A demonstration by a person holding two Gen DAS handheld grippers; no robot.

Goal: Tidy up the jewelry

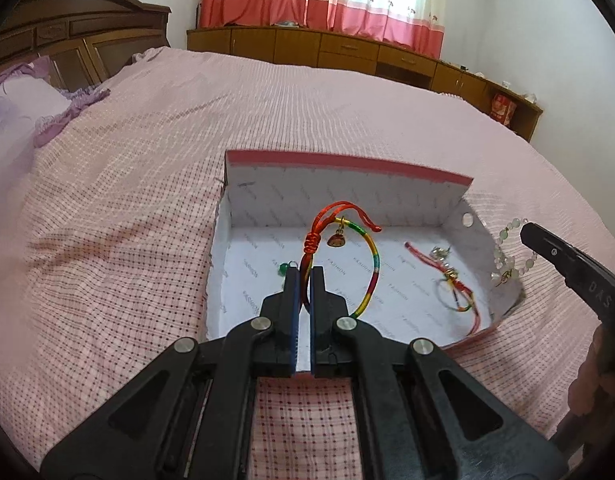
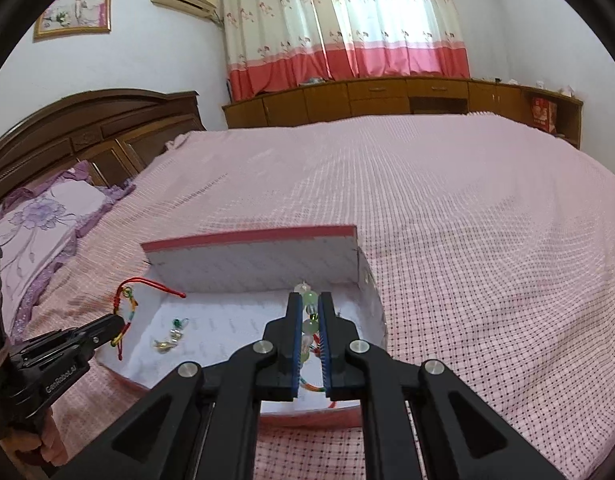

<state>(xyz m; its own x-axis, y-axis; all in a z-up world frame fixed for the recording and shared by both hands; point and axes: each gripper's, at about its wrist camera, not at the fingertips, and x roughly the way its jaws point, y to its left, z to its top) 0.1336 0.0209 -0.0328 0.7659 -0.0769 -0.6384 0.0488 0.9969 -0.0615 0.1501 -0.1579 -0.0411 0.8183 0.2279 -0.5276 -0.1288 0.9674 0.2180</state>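
An open box (image 1: 347, 178) with pink rims and white printed lining lies on the bed, also in the right wrist view (image 2: 251, 258). My left gripper (image 1: 304, 276) is shut on a rainbow cord bracelet (image 1: 369, 256) with a small gold charm, held over the box's left part. My right gripper (image 2: 309, 304) is shut on a pale green bead bracelet (image 2: 308, 326) above the box's right side; that bracelet (image 1: 507, 256) hangs by the box's right wall in the left wrist view. A red cord bracelet (image 1: 451, 280) and a small green pendant (image 1: 284, 269) lie inside the box.
The pink checked bedspread (image 1: 147, 200) surrounds the box on all sides. A purple pillow (image 2: 47, 216) and dark wooden headboard (image 2: 95, 124) are at the left. Low wooden cabinets (image 2: 387, 96) run under the curtained window behind the bed.
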